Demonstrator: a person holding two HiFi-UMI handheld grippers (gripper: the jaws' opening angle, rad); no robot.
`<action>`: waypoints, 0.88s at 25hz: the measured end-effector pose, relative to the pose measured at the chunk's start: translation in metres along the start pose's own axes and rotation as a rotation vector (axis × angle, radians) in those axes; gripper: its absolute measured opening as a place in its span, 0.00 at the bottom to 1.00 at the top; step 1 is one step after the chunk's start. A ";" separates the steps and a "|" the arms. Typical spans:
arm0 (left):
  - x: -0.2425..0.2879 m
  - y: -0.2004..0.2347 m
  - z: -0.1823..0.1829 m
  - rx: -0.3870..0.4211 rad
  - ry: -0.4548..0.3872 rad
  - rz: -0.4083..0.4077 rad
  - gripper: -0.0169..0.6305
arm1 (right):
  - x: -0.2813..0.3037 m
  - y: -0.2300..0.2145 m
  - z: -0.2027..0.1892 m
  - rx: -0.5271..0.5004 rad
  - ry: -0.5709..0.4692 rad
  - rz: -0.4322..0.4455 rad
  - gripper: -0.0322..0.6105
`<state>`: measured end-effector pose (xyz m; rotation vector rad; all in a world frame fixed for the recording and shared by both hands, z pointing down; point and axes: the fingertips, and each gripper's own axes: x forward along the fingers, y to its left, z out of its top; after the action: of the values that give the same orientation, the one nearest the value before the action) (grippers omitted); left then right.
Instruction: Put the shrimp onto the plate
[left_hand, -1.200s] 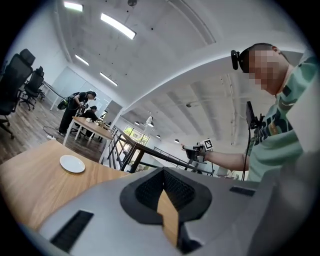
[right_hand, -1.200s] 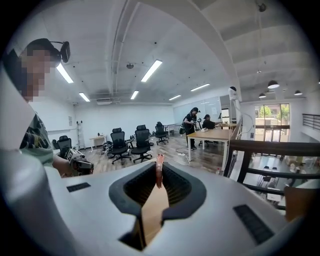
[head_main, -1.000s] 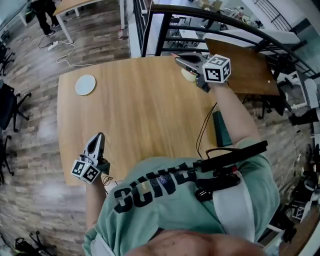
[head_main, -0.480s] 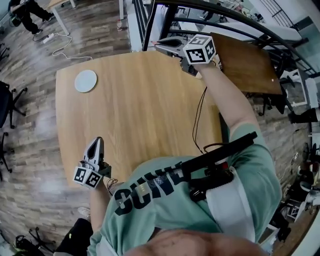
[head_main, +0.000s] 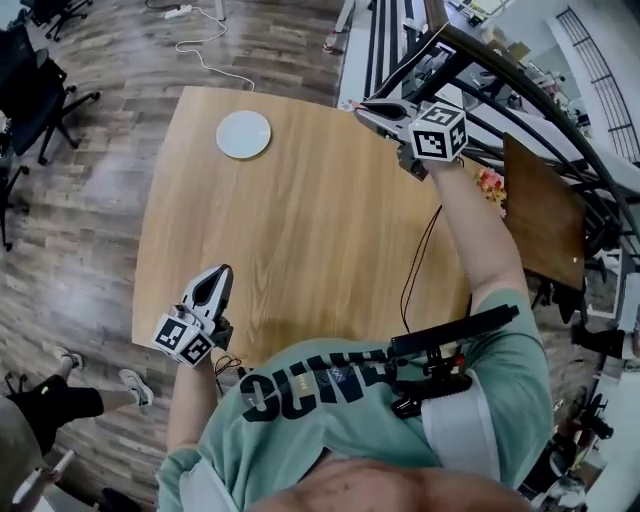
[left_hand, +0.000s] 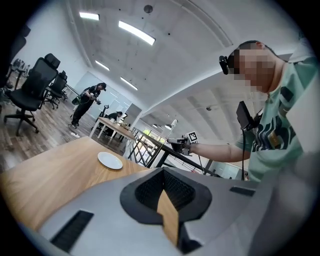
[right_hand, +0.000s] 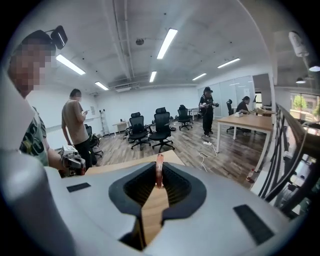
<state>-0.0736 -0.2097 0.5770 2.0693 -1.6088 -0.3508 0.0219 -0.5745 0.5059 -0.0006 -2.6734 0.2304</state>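
From above, the person stands at the near edge of a wooden table (head_main: 300, 230). The white plate (head_main: 244, 134) sits alone near the far left corner. The right gripper (head_main: 362, 106) is held out over the far edge, well off to the right of the plate, with a tiny pinkish bit at its tip that I take for the shrimp (head_main: 347, 104). The left gripper (head_main: 222, 272) hangs low at the near left edge, close to the body.

In the left gripper view, the left gripper (left_hand: 162, 172) has its jaws pressed together with nothing in them. Beyond them lie the plate (left_hand: 110, 160) on the table (left_hand: 50, 175) and, farther off, the right gripper (left_hand: 179, 145) at the end of the outstretched arm.

In the right gripper view, the right gripper (right_hand: 158, 186) is clenched on the shrimp (right_hand: 159, 169), a thin reddish-pink strip standing on edge between the pads, its top poking above them. A corner of the table (right_hand: 131, 163) shows past it.

I'd say the shrimp is small and very light, so weight is no worry. It looks narrow and possibly slick, so it could twist or slip out of a loose pinch. A grip across the middle of its body, as it has now, seems the safest hold. Whether it is soft or rigid, I can't tell from here.
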 end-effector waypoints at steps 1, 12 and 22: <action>-0.001 0.009 -0.002 -0.002 -0.004 0.012 0.03 | 0.017 -0.001 -0.003 -0.006 0.015 0.014 0.12; -0.008 0.067 -0.013 -0.041 -0.020 0.063 0.03 | 0.163 -0.006 -0.029 -0.073 0.132 0.142 0.12; -0.024 0.089 -0.027 -0.094 -0.038 0.083 0.03 | 0.257 -0.009 -0.077 -0.092 0.219 0.174 0.12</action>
<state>-0.1408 -0.1971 0.6443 1.9306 -1.6620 -0.4304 -0.1745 -0.5615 0.6885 -0.2730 -2.4640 0.1515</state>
